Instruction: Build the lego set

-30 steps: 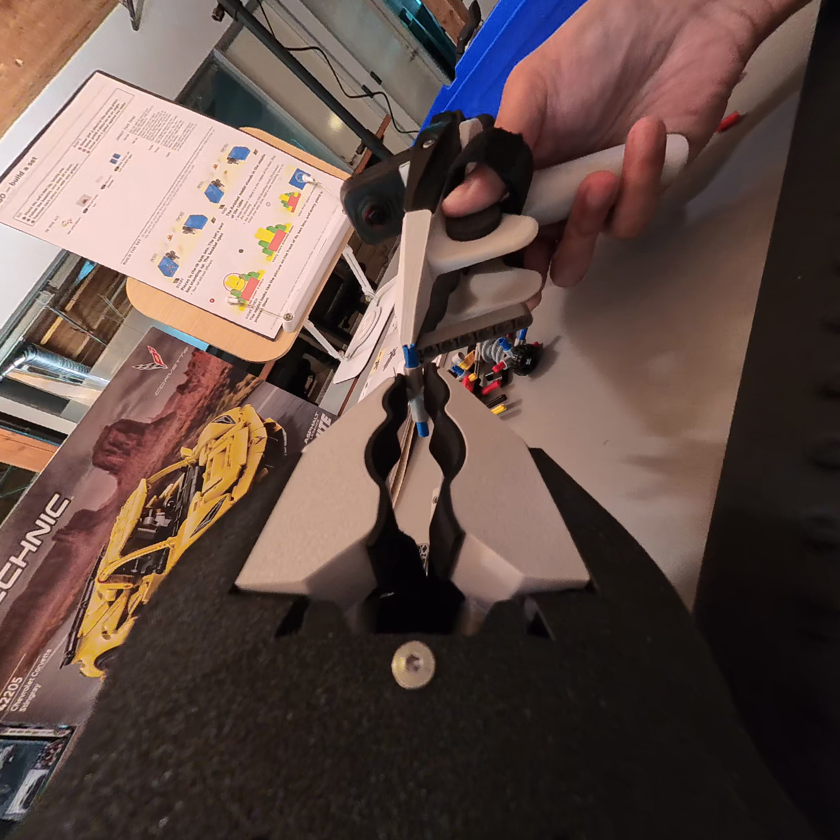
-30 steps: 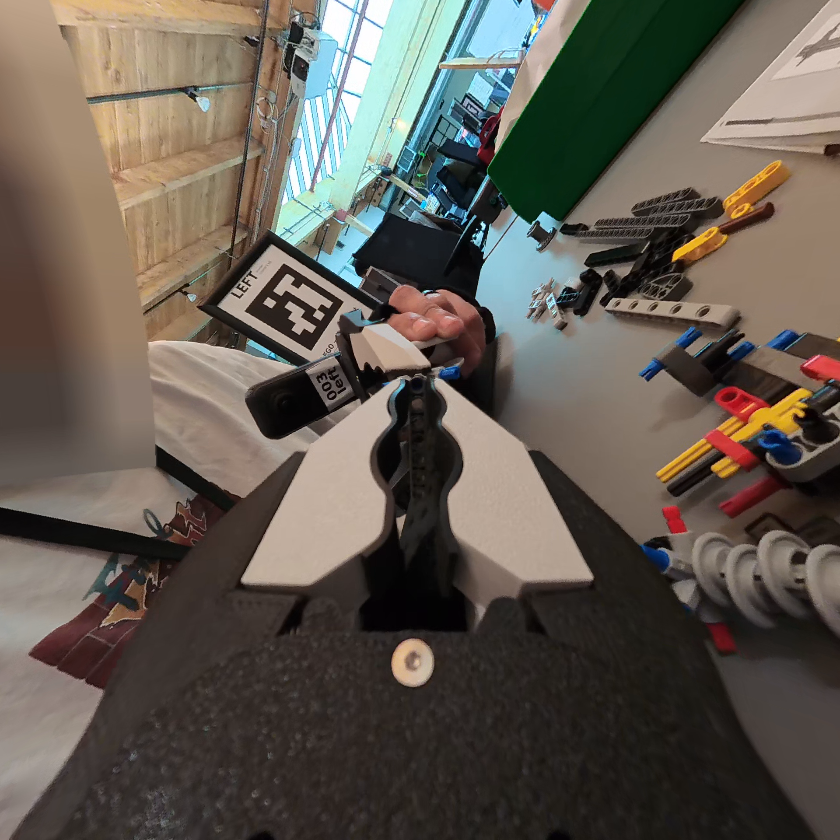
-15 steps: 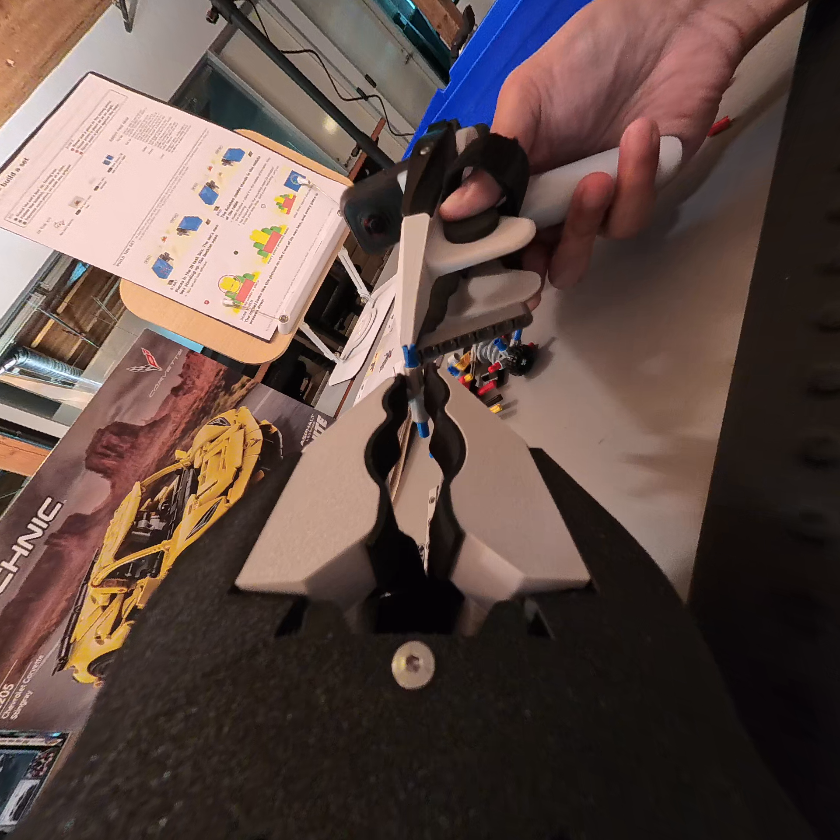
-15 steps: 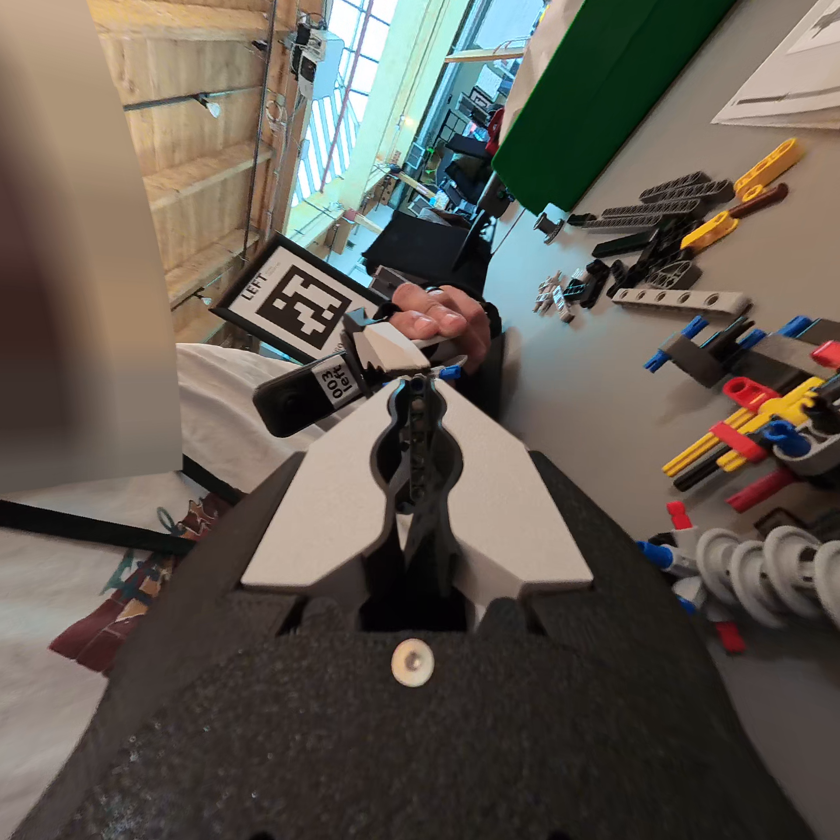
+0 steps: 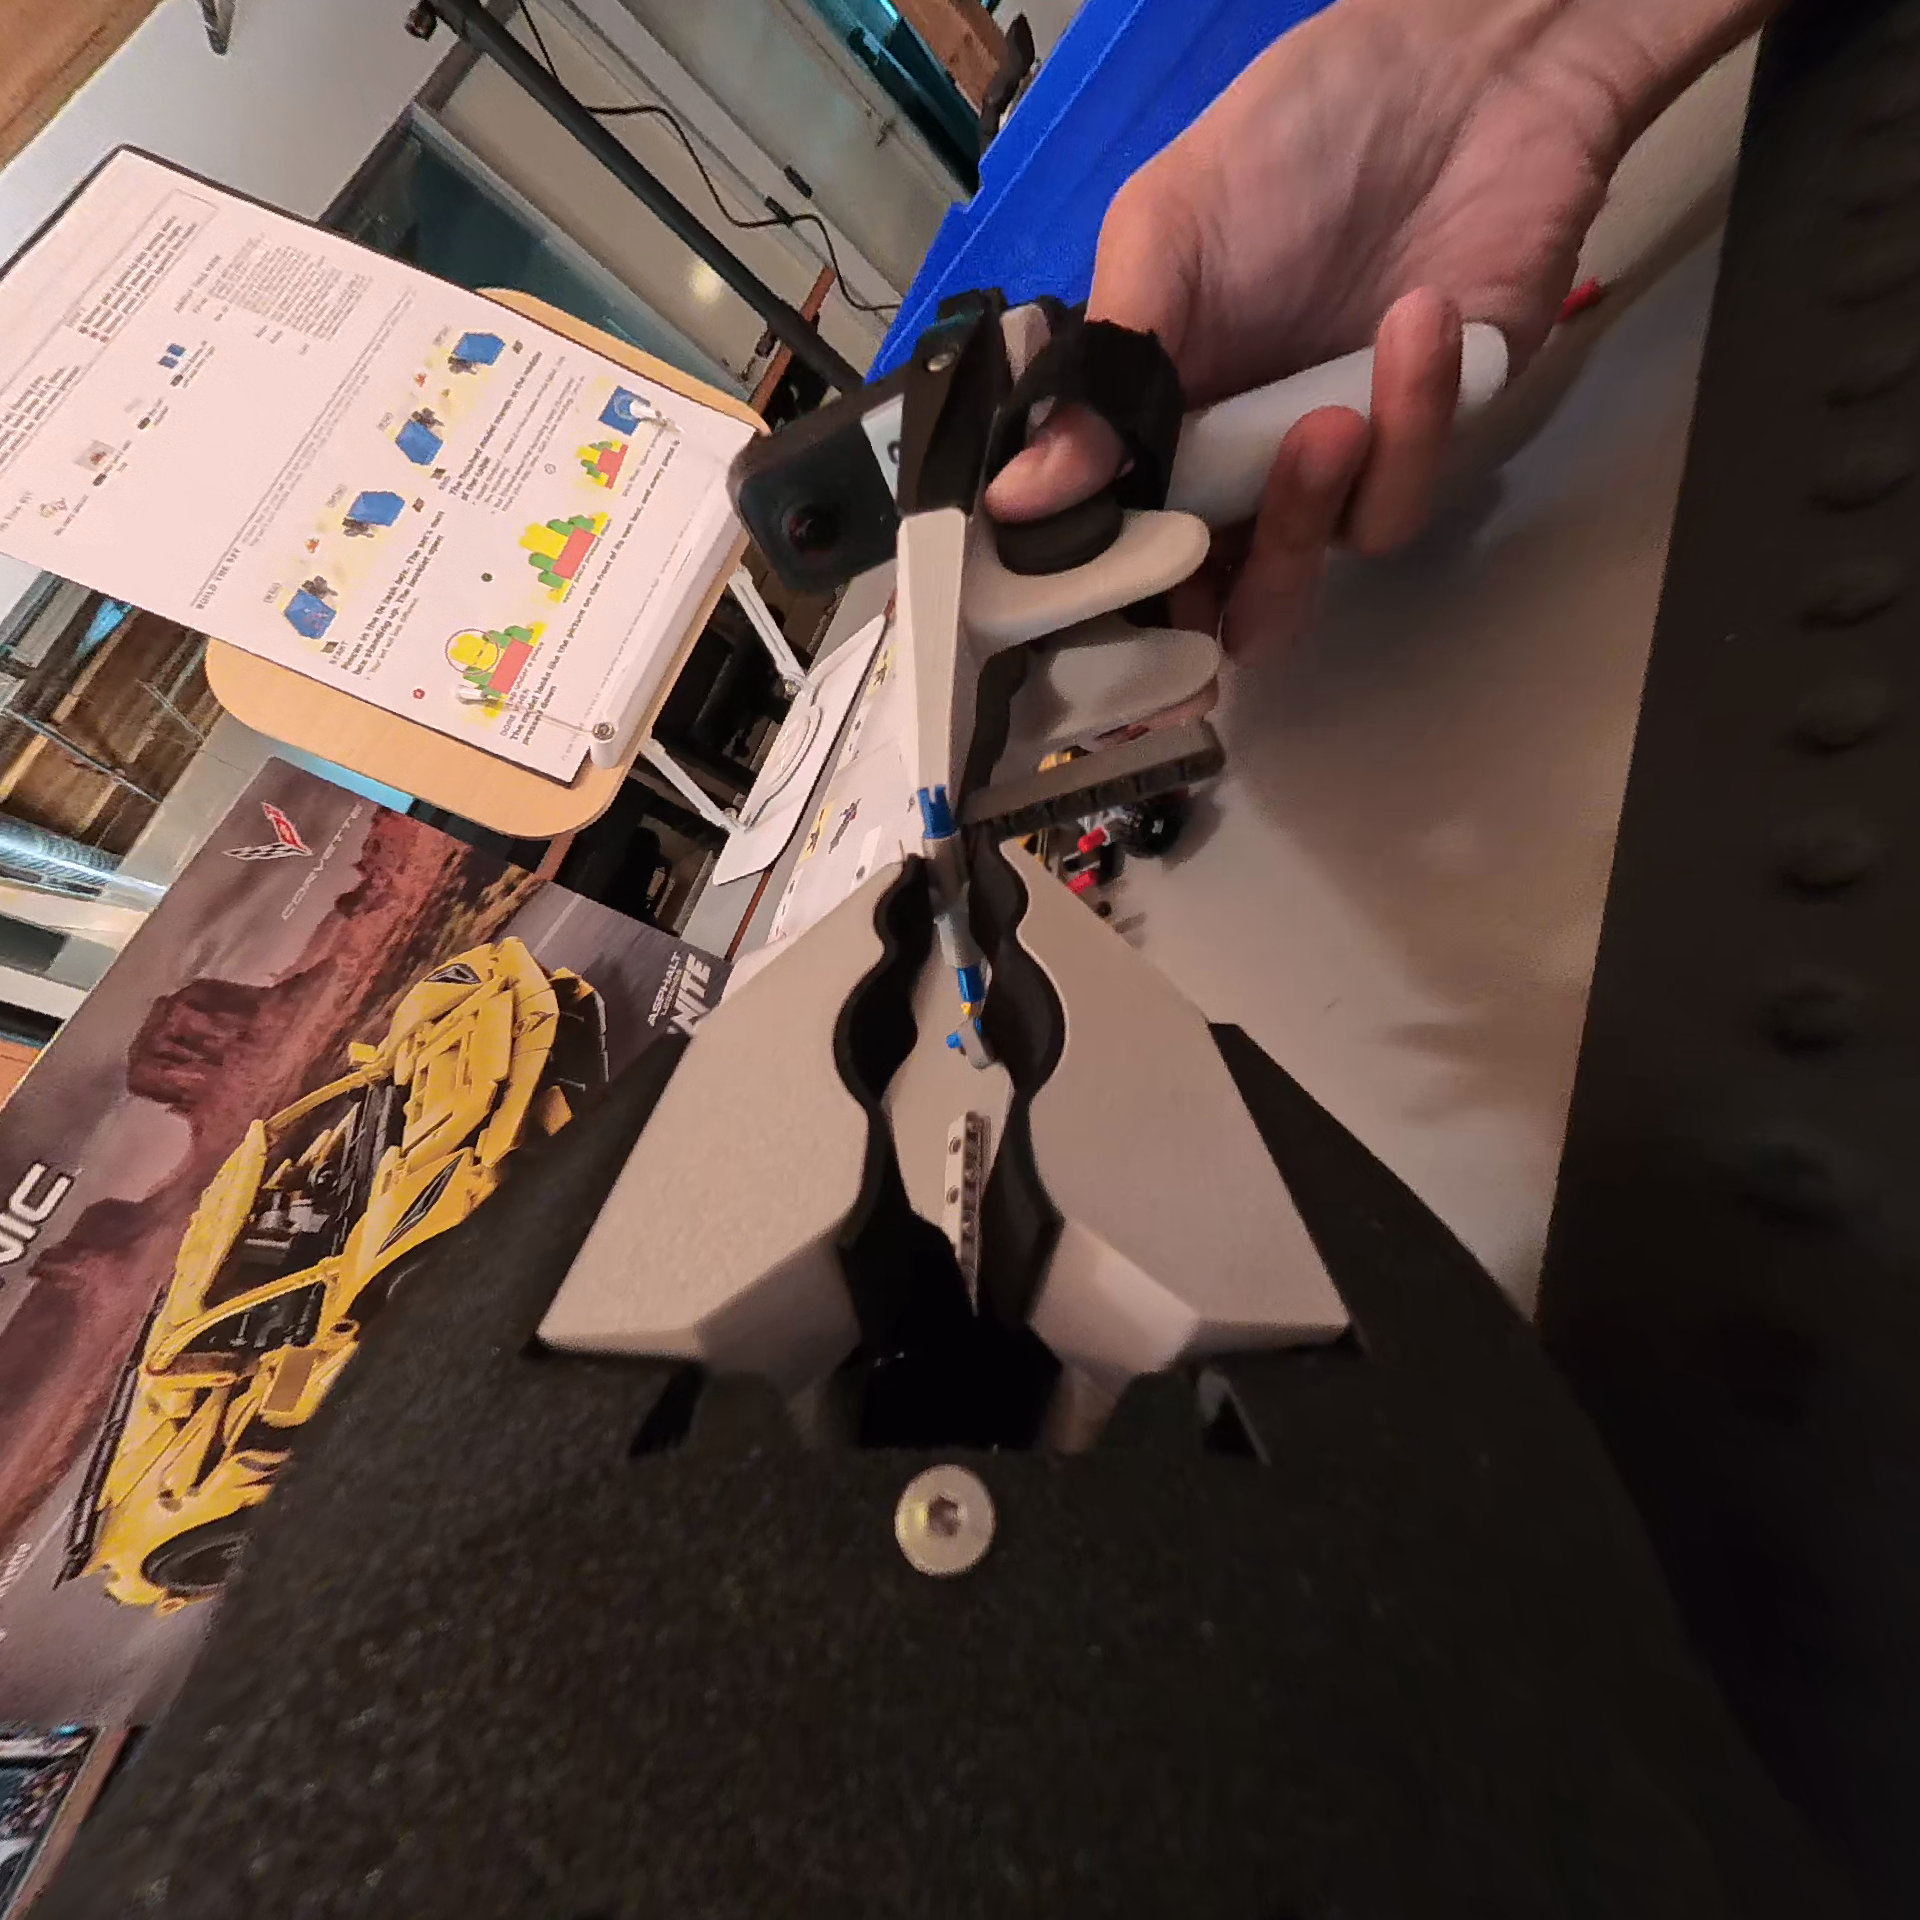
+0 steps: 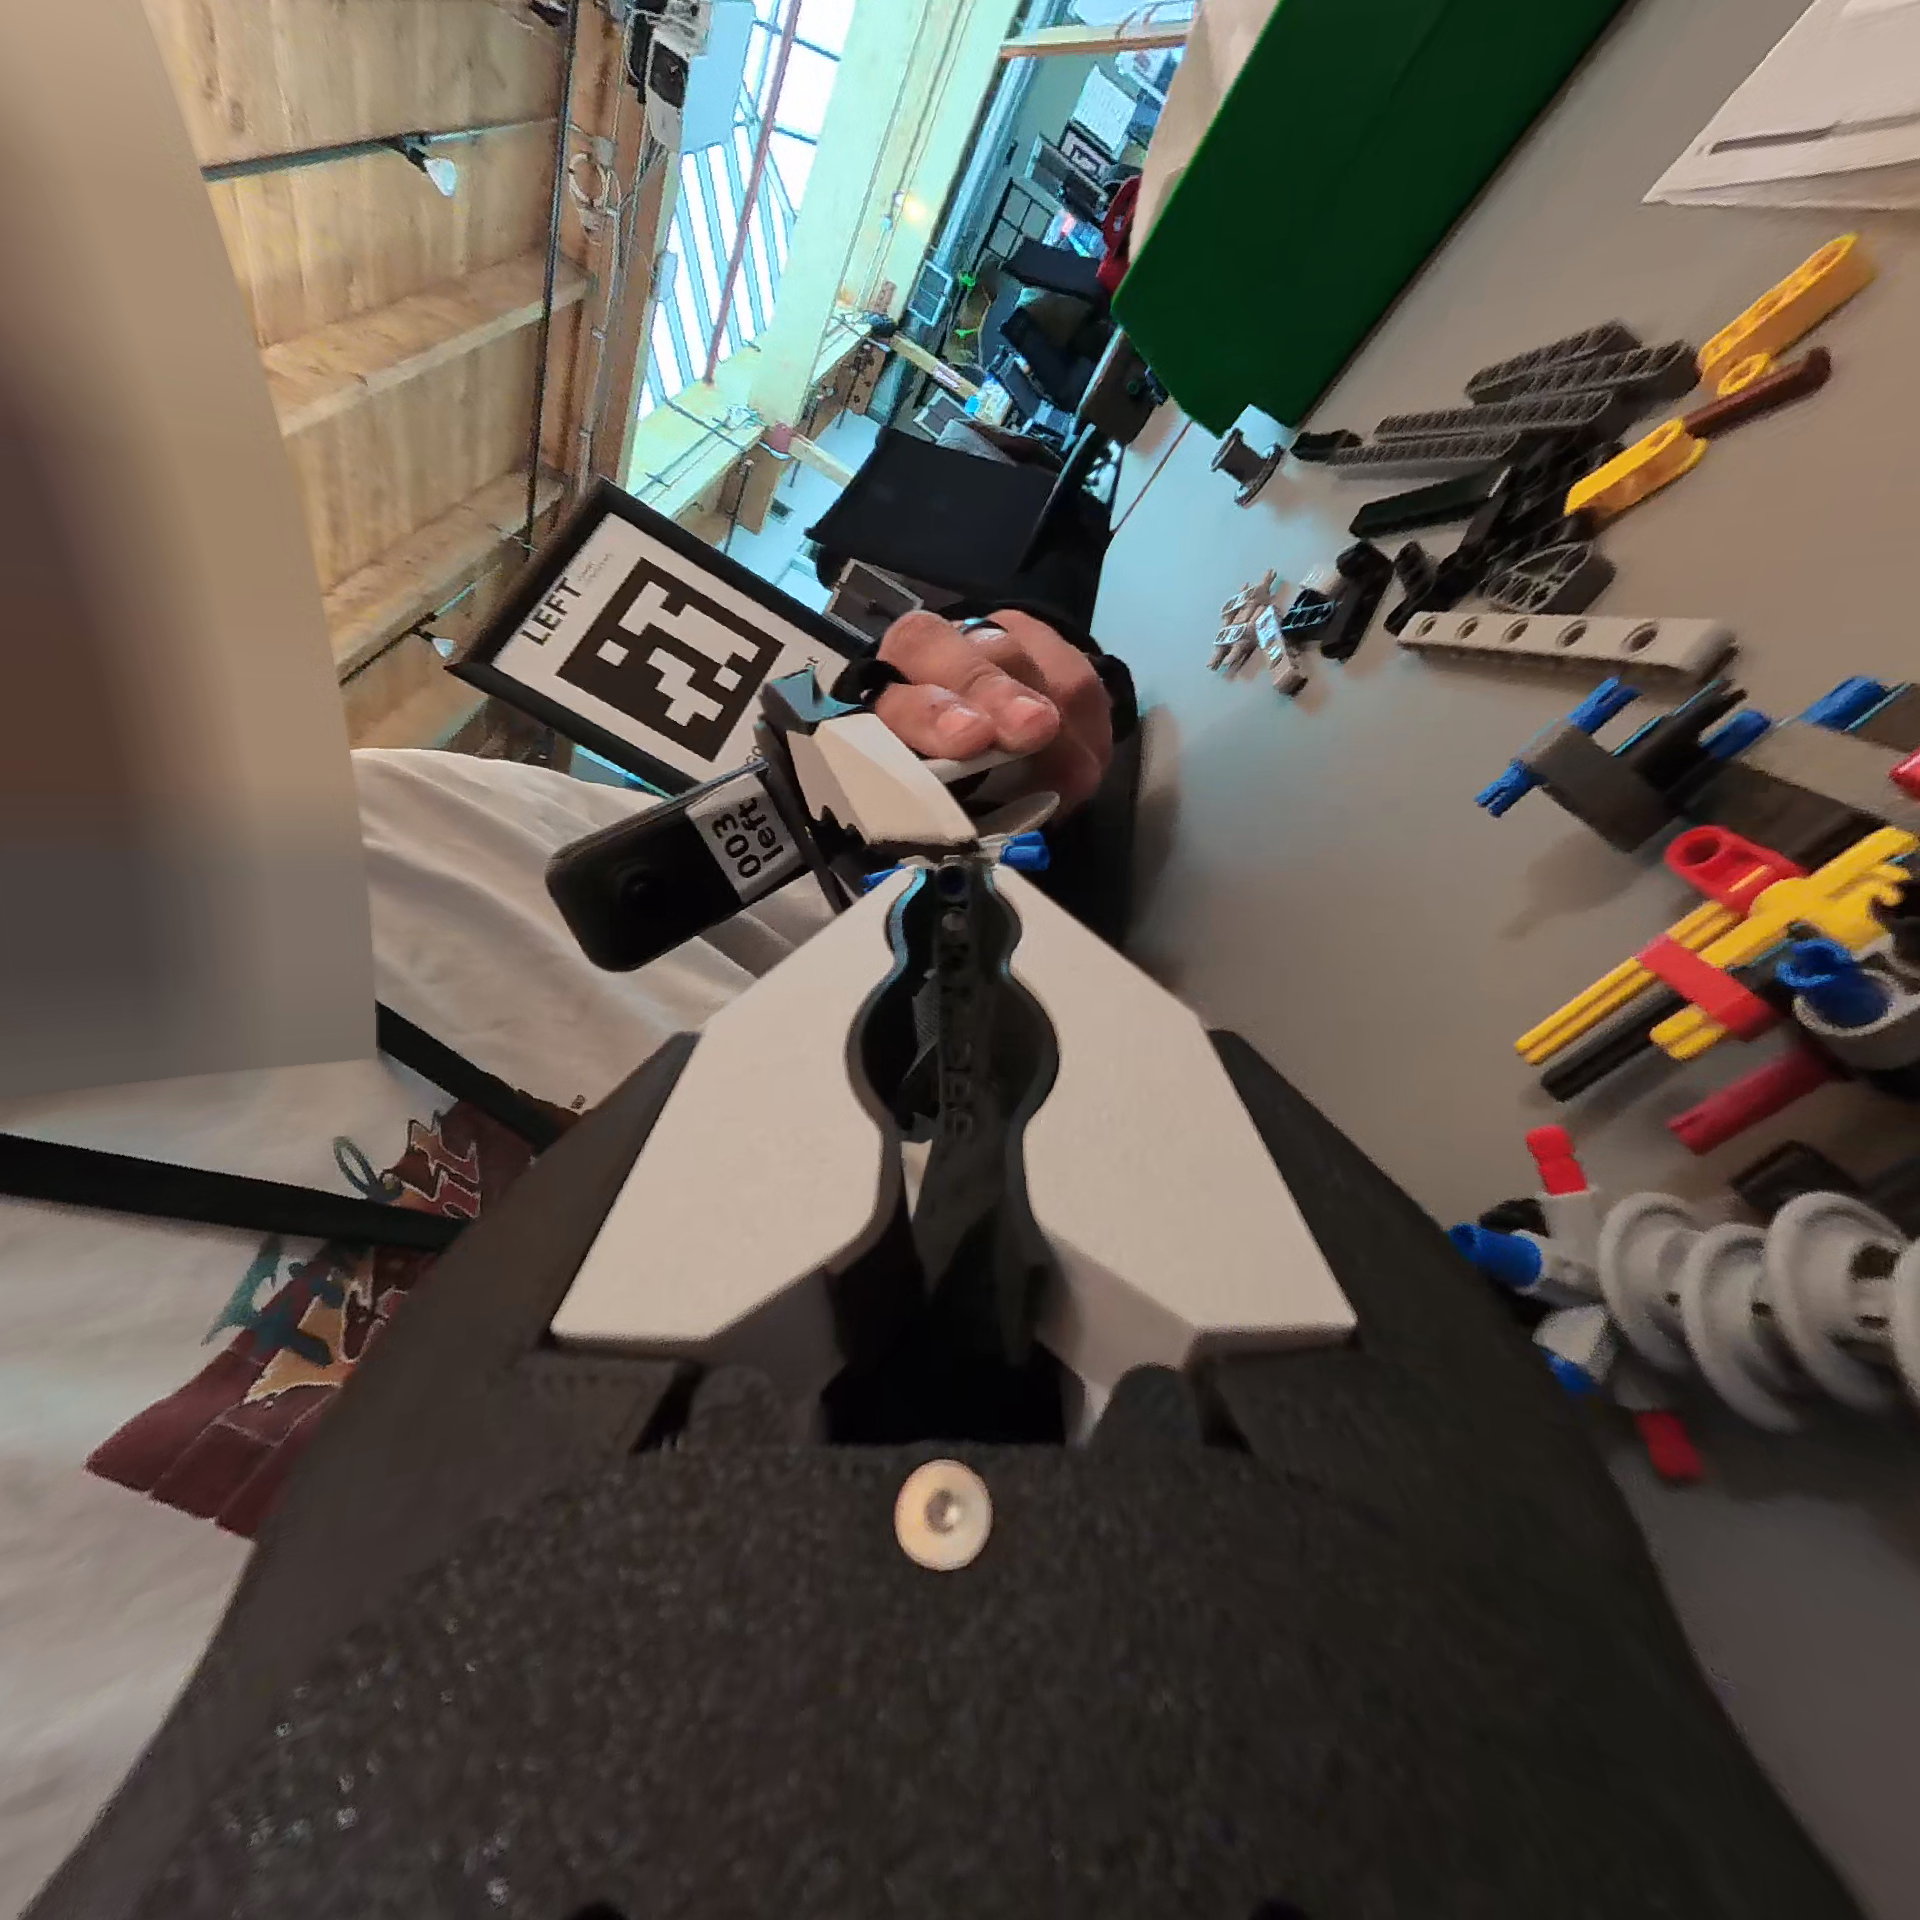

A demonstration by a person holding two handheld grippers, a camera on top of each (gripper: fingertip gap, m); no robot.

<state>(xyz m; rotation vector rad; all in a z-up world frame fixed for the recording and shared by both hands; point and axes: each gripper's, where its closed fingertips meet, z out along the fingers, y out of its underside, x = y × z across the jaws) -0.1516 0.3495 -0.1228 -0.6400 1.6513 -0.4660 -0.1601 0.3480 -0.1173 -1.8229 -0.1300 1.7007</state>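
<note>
My left gripper is shut on a thin light grey piece with blue pins, held upright between its tips. My right gripper is shut on a dark grey holed beam that runs along its jaws. In the left wrist view the right gripper hangs just above my tips, a hand on its handle, and the beam sticks out sideways, its end at the top blue pin. In the right wrist view the left gripper meets mine tip to tip, a blue pin showing.
A box picturing a yellow car and an instruction sheet on a stand are on the left. On the grey table lie dark beams, a light grey beam, a yellow-red assembly and a white spring. A green box stands behind. Both grippers' tips are close together, under 4 cm apart.
Both grippers keep their pieces and stay tip to tip. They have only drifted slightly, with the two tips a little closer together.
</note>
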